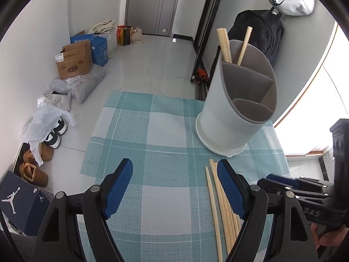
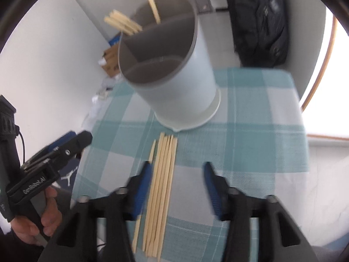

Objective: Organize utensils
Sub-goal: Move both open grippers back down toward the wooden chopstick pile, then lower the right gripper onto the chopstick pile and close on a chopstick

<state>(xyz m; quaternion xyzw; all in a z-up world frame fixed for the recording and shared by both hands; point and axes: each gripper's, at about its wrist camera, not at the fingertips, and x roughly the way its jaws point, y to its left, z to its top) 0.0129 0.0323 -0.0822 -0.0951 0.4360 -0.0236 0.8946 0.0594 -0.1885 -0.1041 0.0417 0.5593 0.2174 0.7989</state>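
Note:
A pale grey utensil holder [image 1: 237,100] with inner compartments stands on the checked teal tablecloth [image 1: 165,131]; chopsticks [image 1: 224,43] stick out of its far compartment. Several loose wooden chopsticks [image 1: 220,205] lie side by side on the cloth in front of it, also in the right wrist view [image 2: 161,187]. My left gripper [image 1: 174,187] is open and empty, its right finger beside the chopsticks. My right gripper [image 2: 176,187] is open and empty above the cloth, with the chopsticks just inside its left finger. The holder [image 2: 174,83] stands beyond it.
The table's edges drop to a tiled floor. Cardboard boxes [image 1: 74,61], bags and shoes [image 1: 52,135] line the left wall. A black backpack [image 1: 261,35] hangs behind the holder. A bright window [image 1: 309,113] is at the right.

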